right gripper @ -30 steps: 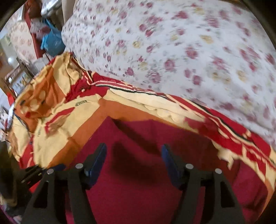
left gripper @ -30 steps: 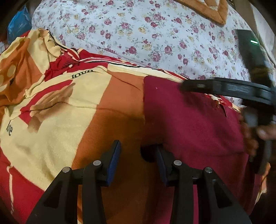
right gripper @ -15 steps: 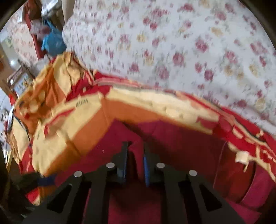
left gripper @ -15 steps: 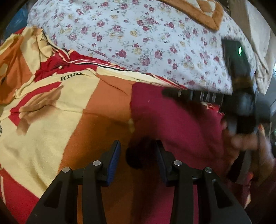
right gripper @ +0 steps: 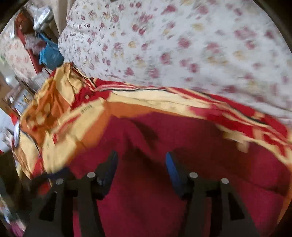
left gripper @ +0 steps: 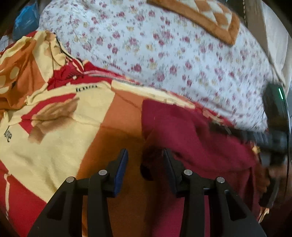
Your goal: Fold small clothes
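A small dark red garment [left gripper: 191, 131] lies on a red, orange and cream blanket [left gripper: 73, 113]; it also shows in the right wrist view [right gripper: 182, 164]. My left gripper [left gripper: 144, 162] is open and empty, low over the garment's left edge. My right gripper [right gripper: 141, 164] is open and empty just above the garment's middle. The right gripper's black body [left gripper: 270, 134] shows at the garment's right side in the left wrist view.
A white floral bedsheet [left gripper: 173, 54] covers the bed behind the blanket [right gripper: 127, 105]. An orange patterned cushion [left gripper: 200, 16] lies at the back. A blue bag [right gripper: 49, 54] and clutter sit off the bed's far left.
My right gripper was shut on the red garment half a second ago and has now opened, letting it go. The left gripper stayed open at the garment's left edge.
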`<state>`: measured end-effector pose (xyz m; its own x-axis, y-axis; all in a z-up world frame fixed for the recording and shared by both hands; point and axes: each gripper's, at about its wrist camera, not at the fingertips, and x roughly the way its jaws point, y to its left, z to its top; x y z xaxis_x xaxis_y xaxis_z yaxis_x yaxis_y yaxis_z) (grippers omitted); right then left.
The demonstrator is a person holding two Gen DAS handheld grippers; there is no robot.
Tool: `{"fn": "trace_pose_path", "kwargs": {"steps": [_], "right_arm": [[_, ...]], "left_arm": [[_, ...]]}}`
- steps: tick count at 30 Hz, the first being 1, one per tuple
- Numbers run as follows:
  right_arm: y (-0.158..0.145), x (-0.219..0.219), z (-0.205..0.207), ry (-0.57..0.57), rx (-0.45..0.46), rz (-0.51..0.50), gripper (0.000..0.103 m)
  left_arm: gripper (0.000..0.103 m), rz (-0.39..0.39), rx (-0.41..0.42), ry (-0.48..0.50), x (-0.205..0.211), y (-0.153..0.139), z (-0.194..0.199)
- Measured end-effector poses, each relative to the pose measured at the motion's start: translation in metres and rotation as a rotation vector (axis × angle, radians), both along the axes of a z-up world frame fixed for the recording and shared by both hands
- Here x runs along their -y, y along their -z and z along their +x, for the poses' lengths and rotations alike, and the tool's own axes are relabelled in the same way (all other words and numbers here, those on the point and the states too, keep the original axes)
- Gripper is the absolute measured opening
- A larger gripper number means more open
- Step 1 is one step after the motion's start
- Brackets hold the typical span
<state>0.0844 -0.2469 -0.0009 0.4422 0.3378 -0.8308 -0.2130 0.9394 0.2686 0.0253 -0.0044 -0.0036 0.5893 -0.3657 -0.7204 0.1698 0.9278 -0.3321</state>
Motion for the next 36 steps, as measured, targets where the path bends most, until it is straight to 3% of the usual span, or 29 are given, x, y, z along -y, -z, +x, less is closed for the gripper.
{"fn": "trace_pose_path", "kwargs": {"steps": [3, 7, 12, 14, 16, 18, 22, 25, 27, 32, 36], "right_arm": [[-0.01, 0.038, -0.033, 0.055, 0.0, -0.092, 0.065], [-0.017, 0.108, -0.082, 0.218, 0.028, -0.184, 0.066], [-0.01, 0.169, -0.112, 0.368, 0.02, -0.121, 0.067], [-0.005, 0.168, -0.109, 0.346, 0.031, -0.137, 0.063], [0.007, 0.16, -0.102, 0.317, 0.047, -0.265, 0.035], [0.023, 0.161, -0.096, 0.337, -0.004, -0.351, 0.033], [0.004, 0.171, -0.111, 0.402, 0.011, -0.208, 0.035], [-0.019, 0.173, -0.137, 0.381, 0.024, -0.129, 0.054], [-0.03, 0.172, -0.16, 0.355, 0.03, -0.086, 0.06], [-0.04, 0.149, -0.202, 0.271, 0.033, -0.095, 0.06], [-0.038, 0.127, -0.211, 0.21, 0.01, -0.014, 0.06]], "left_arm": [[0.029, 0.008, 0.029, -0.031, 0.0, -0.009, 0.002], [0.032, 0.025, 0.004, -0.001, 0.012, -0.009, 0.016], [0.033, 0.131, -0.102, 0.006, 0.037, 0.018, 0.028], [0.035, 0.144, -0.107, -0.005, 0.039, 0.028, 0.025], [0.036, 0.161, -0.089, -0.002, 0.041, 0.027, 0.021], [0.036, 0.164, -0.108, 0.002, 0.04, 0.023, 0.018], [0.036, 0.143, -0.124, 0.022, 0.036, 0.011, 0.003], [0.036, 0.131, -0.115, 0.066, 0.039, 0.004, -0.013], [0.036, 0.117, -0.105, 0.112, 0.045, 0.0, -0.03], [0.036, 0.058, -0.1, 0.24, 0.069, -0.014, -0.066], [0.036, 0.03, -0.115, 0.329, 0.087, -0.022, -0.092]]}}
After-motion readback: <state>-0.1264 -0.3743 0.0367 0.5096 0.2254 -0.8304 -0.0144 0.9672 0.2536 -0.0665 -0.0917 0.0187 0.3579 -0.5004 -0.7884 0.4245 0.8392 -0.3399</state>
